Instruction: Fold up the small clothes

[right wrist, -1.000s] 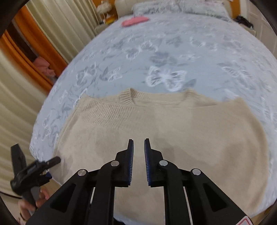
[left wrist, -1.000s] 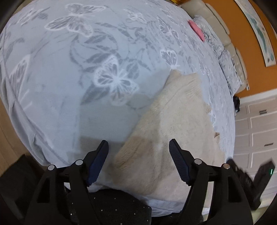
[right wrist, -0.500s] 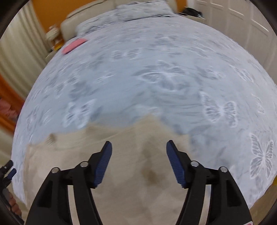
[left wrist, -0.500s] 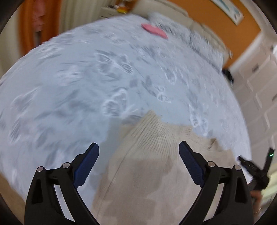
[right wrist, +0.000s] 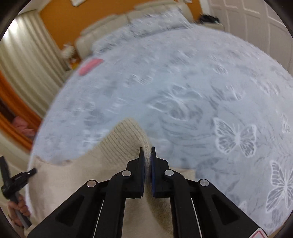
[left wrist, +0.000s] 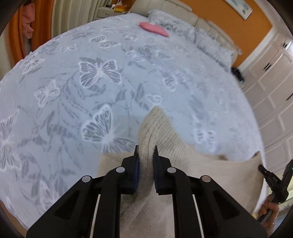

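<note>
Two grippers work on one cream knit sweater (left wrist: pixel 183 175) that lies on the near part of a bed, on a pale blue bedspread (left wrist: pixel 73 91) printed with butterflies.

From the left wrist we see the left gripper (left wrist: pixel 145 152) with its jaws closing on a bunched ridge of ribbed knit; the fabric fills the narrow gap between the blue pads and rises past the fingertips in a pointed fold. The rest of the sweater spreads to the right and toward us. At the far right edge we see the right gripper (left wrist: pixel 274 181) in a hand (left wrist: pixel 268 210), at the sweater's other side. Far up the bed a pink item (left wrist: pixel 153 30) lies near the grey pillows (left wrist: pixel 201 36), before a cream headboard (left wrist: pixel 183 9) and an orange wall (left wrist: pixel 238 23). White cabinet doors (left wrist: pixel 271 82) stand to the right.

From the right wrist we see the right gripper (right wrist: pixel 147 152) with its jaws closing too, nipping a thin ribbed edge of the sweater (right wrist: pixel 91 174) between the pads, while a rounded hump of knit stands up just left of the fingertips. The garment runs left from there to the left gripper (right wrist: pixel 18 179), held by a hand (right wrist: pixel 18 206) at the picture's edge. This view is blurred over the bedspread (right wrist: pixel 183 82); the pink item (right wrist: pixel 89 66) shows at upper left, with pale curtains (right wrist: pixel 27 64) beyond it.
</note>
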Demonstrator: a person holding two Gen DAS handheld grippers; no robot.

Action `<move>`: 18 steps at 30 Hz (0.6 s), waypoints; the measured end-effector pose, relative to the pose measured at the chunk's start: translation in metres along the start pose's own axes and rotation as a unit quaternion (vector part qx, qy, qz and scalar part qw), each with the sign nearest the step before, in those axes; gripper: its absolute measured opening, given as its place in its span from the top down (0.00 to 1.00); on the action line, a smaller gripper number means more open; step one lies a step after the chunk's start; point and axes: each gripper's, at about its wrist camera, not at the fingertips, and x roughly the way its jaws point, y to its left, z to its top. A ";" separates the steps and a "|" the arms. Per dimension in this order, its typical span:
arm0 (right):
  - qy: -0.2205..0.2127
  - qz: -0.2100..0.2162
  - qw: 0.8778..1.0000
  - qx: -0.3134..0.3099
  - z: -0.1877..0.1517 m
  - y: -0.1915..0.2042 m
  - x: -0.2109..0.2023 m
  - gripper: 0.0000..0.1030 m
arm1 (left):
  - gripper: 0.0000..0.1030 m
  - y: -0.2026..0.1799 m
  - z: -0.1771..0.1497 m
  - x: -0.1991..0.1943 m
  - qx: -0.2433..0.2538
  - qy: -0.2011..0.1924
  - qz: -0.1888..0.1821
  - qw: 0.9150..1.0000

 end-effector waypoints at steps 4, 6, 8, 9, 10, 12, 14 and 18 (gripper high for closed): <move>0.009 -0.009 1.000 0.019 -0.009 -0.007 0.007 0.87 | 0.78 0.003 -0.010 0.050 -0.003 0.061 0.050 0.997; -0.043 0.010 0.999 0.009 -0.017 0.007 -0.033 0.85 | 0.70 0.000 -0.014 0.029 -0.004 0.029 0.051 0.998; -0.050 0.042 0.998 -0.003 -0.030 0.020 -0.051 0.85 | 0.38 -0.004 -0.021 0.003 -0.007 0.004 0.057 0.998; -0.042 0.049 0.998 -0.012 -0.037 0.026 -0.051 0.85 | 0.34 -0.009 -0.027 -0.012 -0.005 -0.017 0.060 0.998; -0.021 0.047 0.998 -0.027 -0.047 0.032 -0.043 0.85 | 0.33 -0.014 -0.033 -0.020 0.004 -0.031 0.059 0.998; 0.024 0.015 0.999 -0.039 -0.063 0.032 -0.013 0.85 | 0.30 -0.024 -0.049 -0.021 0.029 -0.028 0.067 0.997; 0.033 0.009 0.999 -0.023 -0.072 0.026 0.002 0.92 | 0.29 -0.027 -0.066 -0.002 0.039 0.009 0.072 0.997; 0.002 0.038 0.999 -0.011 -0.067 0.050 -0.041 0.85 | 0.29 -0.023 -0.080 0.001 0.037 0.023 0.085 0.995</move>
